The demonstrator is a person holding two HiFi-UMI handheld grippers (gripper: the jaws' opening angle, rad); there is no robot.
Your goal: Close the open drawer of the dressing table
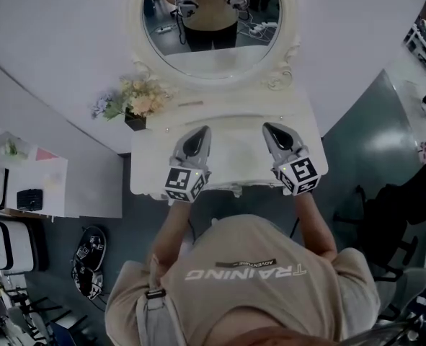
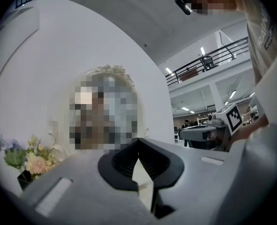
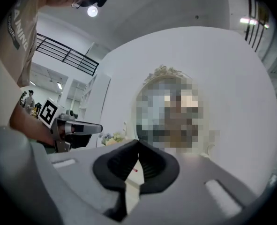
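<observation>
Head view looks down on a white table [image 1: 231, 157] with flowers [image 1: 137, 101] at its back left corner and an oval mirror [image 1: 213, 45] behind. The left gripper [image 1: 200, 134] hangs over the left half of the top, and in the left gripper view its jaws meet at the tips with nothing between them. The right gripper [image 1: 272, 130] hangs over the right half, level with its twin; its own view also shows the jaws together and empty. Both point at the mirror, not at the front. The drawer belongs in the table's front, below the grippers, and from above I cannot tell whether it stands out or is pushed in. Neither gripper touches it, so closing it looks not yet begun.
</observation>
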